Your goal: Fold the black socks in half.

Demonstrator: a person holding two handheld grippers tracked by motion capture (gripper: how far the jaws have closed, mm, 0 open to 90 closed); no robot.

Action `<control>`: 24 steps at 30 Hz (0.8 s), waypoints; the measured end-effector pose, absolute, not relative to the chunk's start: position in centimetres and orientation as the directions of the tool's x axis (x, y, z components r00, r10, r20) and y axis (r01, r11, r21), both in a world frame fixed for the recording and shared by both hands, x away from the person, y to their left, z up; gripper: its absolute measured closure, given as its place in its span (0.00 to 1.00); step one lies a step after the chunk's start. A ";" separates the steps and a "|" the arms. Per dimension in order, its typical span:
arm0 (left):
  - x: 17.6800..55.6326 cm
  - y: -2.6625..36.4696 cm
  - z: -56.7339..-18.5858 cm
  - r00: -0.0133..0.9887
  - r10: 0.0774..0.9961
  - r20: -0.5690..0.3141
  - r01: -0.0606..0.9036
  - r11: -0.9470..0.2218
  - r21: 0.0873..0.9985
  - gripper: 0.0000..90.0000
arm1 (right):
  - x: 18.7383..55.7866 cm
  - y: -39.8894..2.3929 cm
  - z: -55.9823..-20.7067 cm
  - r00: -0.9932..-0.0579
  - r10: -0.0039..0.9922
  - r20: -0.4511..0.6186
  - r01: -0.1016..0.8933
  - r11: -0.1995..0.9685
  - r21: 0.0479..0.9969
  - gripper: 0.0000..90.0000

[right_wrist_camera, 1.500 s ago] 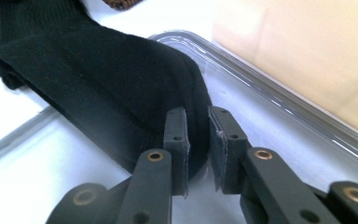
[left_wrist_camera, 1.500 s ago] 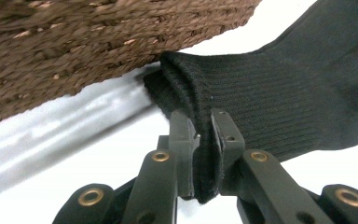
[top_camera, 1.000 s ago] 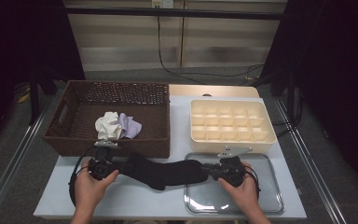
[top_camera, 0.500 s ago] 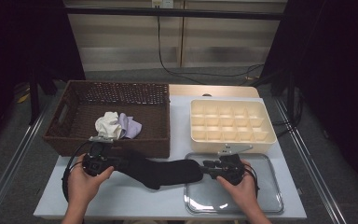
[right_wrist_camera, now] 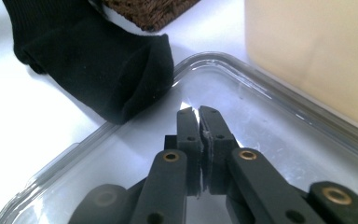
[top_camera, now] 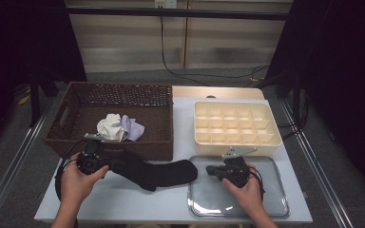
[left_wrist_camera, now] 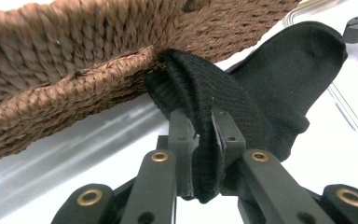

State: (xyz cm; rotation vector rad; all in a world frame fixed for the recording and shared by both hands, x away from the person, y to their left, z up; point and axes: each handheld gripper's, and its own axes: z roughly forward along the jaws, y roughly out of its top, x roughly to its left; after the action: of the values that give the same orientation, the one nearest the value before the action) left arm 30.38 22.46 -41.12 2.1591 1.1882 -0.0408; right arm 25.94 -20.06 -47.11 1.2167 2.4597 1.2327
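Observation:
A black sock (top_camera: 157, 173) lies on the white table in front of the basket, its toe at the tray's left edge. My left gripper (top_camera: 118, 164) is shut on the sock's cuff; in the left gripper view the ribbed cuff (left_wrist_camera: 205, 93) is pinched between the pads of my left gripper (left_wrist_camera: 204, 121). My right gripper (top_camera: 209, 169) hovers over the clear tray (top_camera: 266, 209), just right of the toe. Its jaws have just been closing and now meet with nothing between them, as the right gripper view of my right gripper (right_wrist_camera: 198, 112) shows; the sock's toe (right_wrist_camera: 135, 79) lies apart, ahead and to the left.
A brown wicker basket (top_camera: 123, 95) stands at the back left, holding a white cloth (top_camera: 109, 127) and a lavender cloth (top_camera: 133, 128). A cream divided box (top_camera: 235, 123) sits behind the tray. The basket's wall (left_wrist_camera: 51, 70) is close by the held cuff.
The left hand drew the cuff leftward and a little up, dragging the sock's toe off the tray. The right gripper, earlier at the toe, now stands shut and empty beside it.

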 end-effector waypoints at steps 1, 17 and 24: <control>30.5 22.6 -41.0 0.594 0.738 -0.320 0.758 -0.380 0.531 0.89 | 26.0 -20.0 -47.2 -0.670 0.710 0.217 0.600 0.345 0.722 0.97; 30.0 18.6 -39.3 0.642 0.675 -0.364 0.724 -0.377 0.577 0.89 | 25.8 -20.0 -47.3 -0.680 0.701 0.215 0.588 0.347 0.730 0.96; 29.8 15.3 -39.5 0.673 0.659 -0.337 0.706 -0.436 0.557 0.89 | 25.6 -20.1 -47.4 -0.681 0.698 0.221 0.593 0.349 0.725 0.96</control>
State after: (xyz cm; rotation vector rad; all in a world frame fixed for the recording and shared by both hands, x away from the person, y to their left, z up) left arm 29.84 15.28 -39.46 2.1977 1.0464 -0.0896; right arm 25.61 -20.09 -47.41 1.1904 2.4734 1.2452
